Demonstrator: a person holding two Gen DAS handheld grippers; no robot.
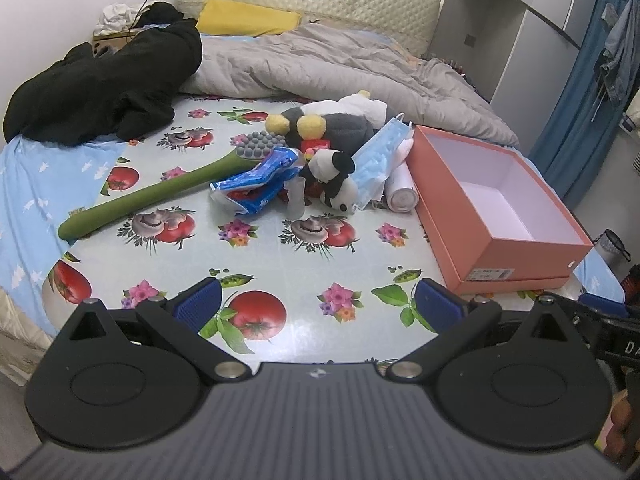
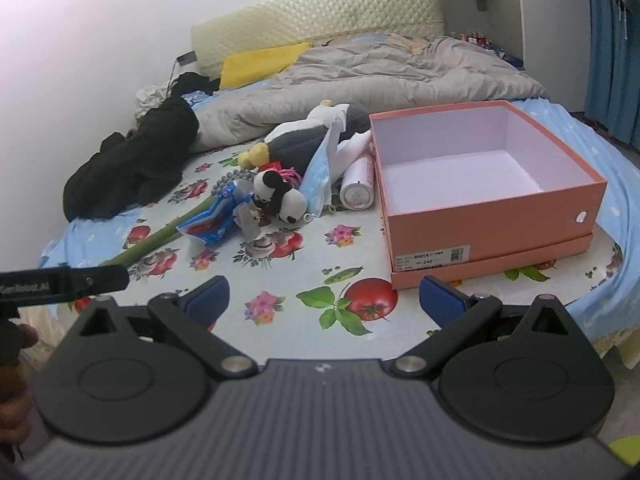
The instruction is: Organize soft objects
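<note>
Nothing's sorted yet as far as I can tell: the pink box (image 2: 492, 216) is totally empty, and the whole pile sits just beside it at about 9 o'clock, with the panda plush (image 1: 334, 184), the bigger grey plush (image 1: 340, 124), a face mask (image 1: 378, 156) and a blue packet (image 1: 260, 182) all jumbled together. Left gripper (image 1: 318, 304) and right gripper (image 2: 324, 300) both hover with fingers spread wide, holding nothing. It's all on a fruit-print sheet (image 1: 280, 248) over a bed, grey duvet (image 1: 320, 60) bunched at 12 o'clock.

Box label (image 2: 432, 259): "245"; left claw's arm (image 2: 60, 282): "GenRobot.AI"
</note>
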